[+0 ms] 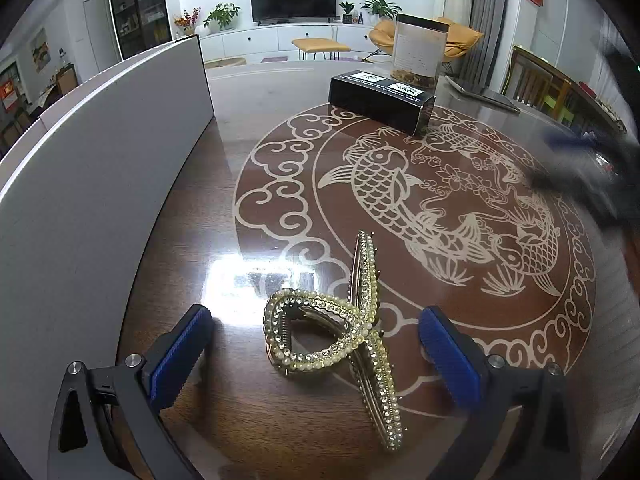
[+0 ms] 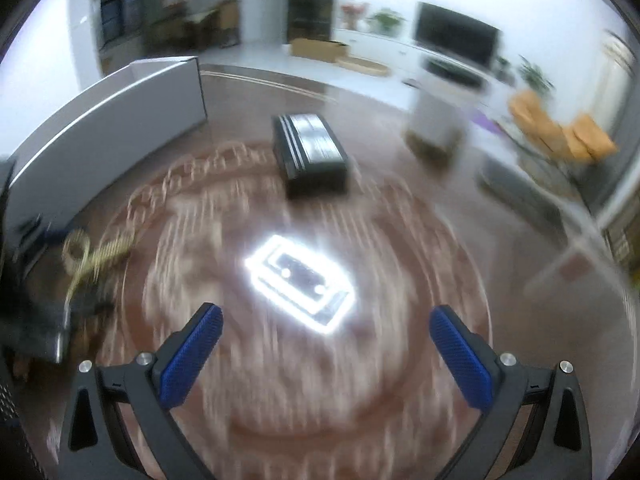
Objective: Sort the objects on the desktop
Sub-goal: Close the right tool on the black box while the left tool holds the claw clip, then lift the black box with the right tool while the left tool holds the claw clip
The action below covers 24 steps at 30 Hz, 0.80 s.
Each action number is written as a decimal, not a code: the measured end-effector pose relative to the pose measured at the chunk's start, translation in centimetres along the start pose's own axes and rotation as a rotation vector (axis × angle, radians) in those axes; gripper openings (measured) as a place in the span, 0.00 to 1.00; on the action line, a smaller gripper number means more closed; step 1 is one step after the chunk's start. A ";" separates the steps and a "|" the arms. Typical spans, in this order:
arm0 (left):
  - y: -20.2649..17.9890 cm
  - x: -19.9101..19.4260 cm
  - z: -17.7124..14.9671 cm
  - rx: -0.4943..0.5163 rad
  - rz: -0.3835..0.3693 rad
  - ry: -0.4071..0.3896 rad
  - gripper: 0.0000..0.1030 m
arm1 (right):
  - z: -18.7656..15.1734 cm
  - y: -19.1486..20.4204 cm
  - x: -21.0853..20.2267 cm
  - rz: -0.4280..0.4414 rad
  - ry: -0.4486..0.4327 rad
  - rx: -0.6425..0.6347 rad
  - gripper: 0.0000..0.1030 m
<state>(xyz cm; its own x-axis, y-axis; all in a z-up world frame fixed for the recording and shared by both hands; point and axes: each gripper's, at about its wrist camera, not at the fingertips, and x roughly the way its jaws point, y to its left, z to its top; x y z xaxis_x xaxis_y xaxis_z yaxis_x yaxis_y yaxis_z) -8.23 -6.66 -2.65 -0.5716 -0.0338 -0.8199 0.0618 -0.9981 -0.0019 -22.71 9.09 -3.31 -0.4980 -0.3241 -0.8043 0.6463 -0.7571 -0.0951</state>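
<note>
A gold hair claw clip (image 1: pixel 352 332) set with pearls and rhinestones lies on the glossy brown table (image 1: pixel 224 420), resting on the edge of the round cream fish-and-cloud pattern (image 1: pixel 436 208) printed there. It sits between the blue pads of the left tongs (image 1: pixel 316 354), which stand wide apart, neither pad touching the clip. Just to the left of the clip rises the pale grey wall of an open box (image 1: pixel 100 168), standing on the table. Farther back, at the far rim of the pattern, lies a long black carton (image 1: pixel 380 100) with white labels on top, and behind it stands a clear jar (image 1: pixel 420 50) with a dark lid and a brownish layer at its bottom. A flat grey item, perhaps a closed laptop (image 1: pixel 480 92), lies to the right of the jar. The right wrist view is heavily blurred; there the right tongs (image 2: pixel 326 344) are also spread wide with nothing between them, hanging above a bright lamp reflection (image 2: pixel 300 284) on the table, with the black carton beyond and the clip far off to the left.
</note>
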 end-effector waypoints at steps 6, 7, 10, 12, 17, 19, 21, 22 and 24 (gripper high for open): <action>0.0 0.0 0.0 0.000 0.000 0.000 1.00 | 9.4 0.6 7.2 -0.013 0.081 -0.036 1.00; 0.0 0.1 0.0 0.000 0.000 0.000 1.00 | 10.4 0.5 8.3 -0.014 0.099 -0.031 1.00; 0.0 0.1 0.1 0.000 0.000 0.000 1.00 | 11.7 0.5 10.8 -0.016 0.138 -0.020 1.00; 0.0 0.1 0.1 0.000 0.000 0.000 1.00 | 11.9 0.5 11.5 0.022 0.137 0.004 0.91; 0.0 0.1 0.1 0.000 0.000 0.000 1.00 | 9.8 -0.6 10.7 0.105 0.073 0.132 0.58; 0.0 0.1 0.1 0.001 -0.001 0.000 1.00 | 7.5 -0.5 9.2 0.093 0.041 0.150 0.58; 0.0 0.1 0.1 0.001 -0.001 -0.001 1.00 | 4.8 -0.1 7.2 0.072 0.025 0.159 0.58; 0.0 0.1 0.1 0.001 -0.001 -0.001 1.00 | 2.8 0.2 5.8 0.052 0.022 0.163 0.58; 0.0 0.2 0.1 0.000 0.000 -0.001 1.00 | -1.4 0.6 2.6 0.023 0.027 0.206 0.58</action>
<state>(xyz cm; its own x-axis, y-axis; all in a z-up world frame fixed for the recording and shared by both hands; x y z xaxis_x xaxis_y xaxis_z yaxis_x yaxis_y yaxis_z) -8.42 -6.63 -2.71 -0.5722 -0.0333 -0.8194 0.0612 -0.9981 -0.0021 -22.78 8.60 -6.26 -0.4670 -0.3290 -0.8208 0.5236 -0.8508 0.0431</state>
